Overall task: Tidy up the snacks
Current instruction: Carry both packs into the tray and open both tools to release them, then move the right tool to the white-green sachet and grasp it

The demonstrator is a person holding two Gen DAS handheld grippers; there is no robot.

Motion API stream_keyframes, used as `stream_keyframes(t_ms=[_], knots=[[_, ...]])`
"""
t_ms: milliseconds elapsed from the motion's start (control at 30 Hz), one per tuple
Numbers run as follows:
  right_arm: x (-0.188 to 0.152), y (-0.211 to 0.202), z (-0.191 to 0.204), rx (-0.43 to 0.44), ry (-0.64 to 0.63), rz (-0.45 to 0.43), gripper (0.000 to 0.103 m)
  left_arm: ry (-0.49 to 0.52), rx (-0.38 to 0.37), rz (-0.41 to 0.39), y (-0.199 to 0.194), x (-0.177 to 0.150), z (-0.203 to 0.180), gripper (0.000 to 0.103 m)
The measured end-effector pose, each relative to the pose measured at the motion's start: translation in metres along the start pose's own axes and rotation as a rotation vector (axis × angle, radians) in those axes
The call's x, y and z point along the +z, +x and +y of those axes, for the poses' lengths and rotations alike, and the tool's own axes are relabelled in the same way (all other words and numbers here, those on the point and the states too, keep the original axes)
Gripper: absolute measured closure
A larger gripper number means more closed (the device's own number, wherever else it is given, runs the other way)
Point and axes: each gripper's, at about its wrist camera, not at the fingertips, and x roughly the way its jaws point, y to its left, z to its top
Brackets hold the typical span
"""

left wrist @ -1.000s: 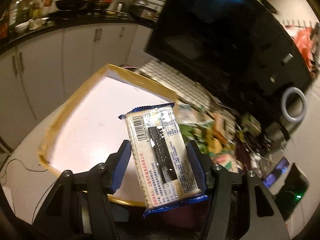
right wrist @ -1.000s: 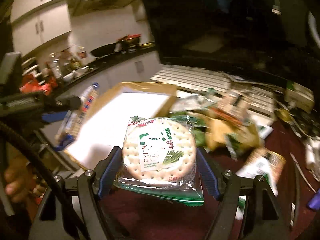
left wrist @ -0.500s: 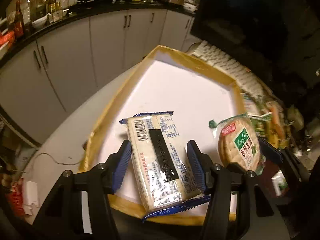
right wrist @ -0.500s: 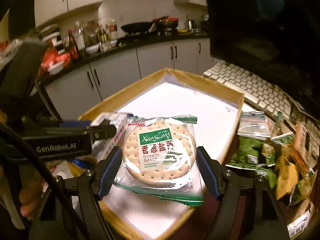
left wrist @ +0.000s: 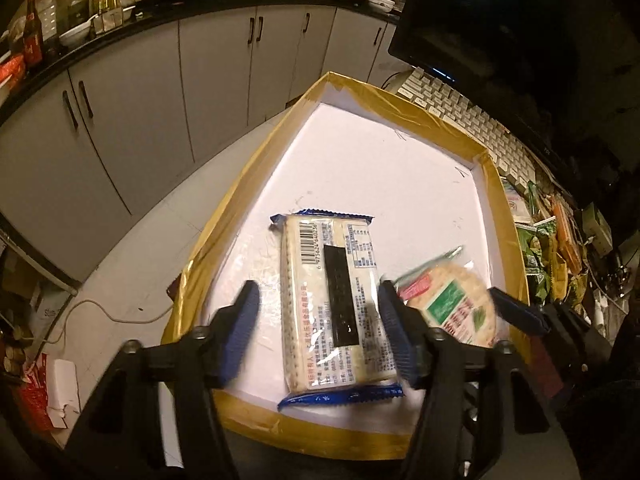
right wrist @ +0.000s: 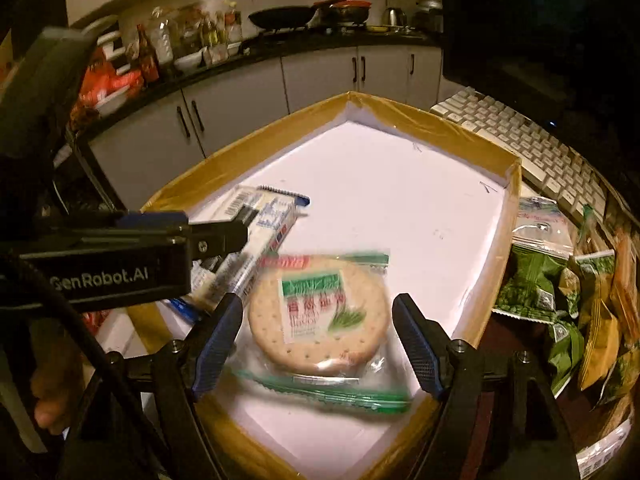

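Over the near end of the tray (left wrist: 500, 208), a shallow box with a white floor and a tan taped rim: 2 grippers side by side, each with 1 snack pack between its blue pads.

Item 1: left gripper (left wrist: 320, 328). Its jaws have just been opening and now stand wider than the rectangular cracker pack (left wrist: 332, 304); a clear gap shows beside the left pad, while the right pad sits at the pack's edge. Pack is blue-trimmed, barcode side up, lying lengthwise on the tray floor near the near edge, released.

Item 2: right gripper (right wrist: 318, 336). Jaws spread, both pads clear of the round cracker pack (right wrist: 320, 316), which is blurred, green-trimmed, label up, low over or on the tray floor by the near right corner; which of the 2 cannot be told.

Item 3: pile of green and yellow snack bags (right wrist: 560, 292), outside the tray's right rim.

Item 4: white keyboard (right wrist: 532, 140), beyond the tray's far right rim.

Item 5: a hand (right wrist: 52, 392) at the lower left of the right wrist view.
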Motion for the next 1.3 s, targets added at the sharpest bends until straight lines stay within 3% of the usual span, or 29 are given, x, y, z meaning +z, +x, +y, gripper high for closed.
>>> stream_keyframes(t_ms=[300,433,633,833,1067,1300], knots=[[-0.018,-0.060,-0.021,0.010,0.092,-0.191,0.023,-0.004,-0.046,-0.064,-0.029,-0.003,-0.014,0.026],[-0.040,-0.079,-0.039,0.059,0.140,-0.176,0.023,0.038,-0.089,-0.110,-0.045,-0.009,-0.038,0.020],[-0.073,-0.109,-0.069,0.124,0.252,-0.189,0.023,0.098,-0.158,-0.124,-0.061,-0.023,-0.079,0.020],[-0.089,-0.129,-0.094,0.062,0.350,-0.221,0.023,0.164,-0.199,-0.107,-0.064,-0.030,-0.117,0.020],[-0.107,-0.120,-0.110,0.027,0.410,-0.159,0.024,0.230,-0.232,-0.110,-0.066,-0.043,-0.137,0.020],[-0.123,-0.130,-0.125,-0.043,0.483,-0.151,0.034,0.227,-0.239,-0.090,-0.061,-0.047,-0.143,0.020]])
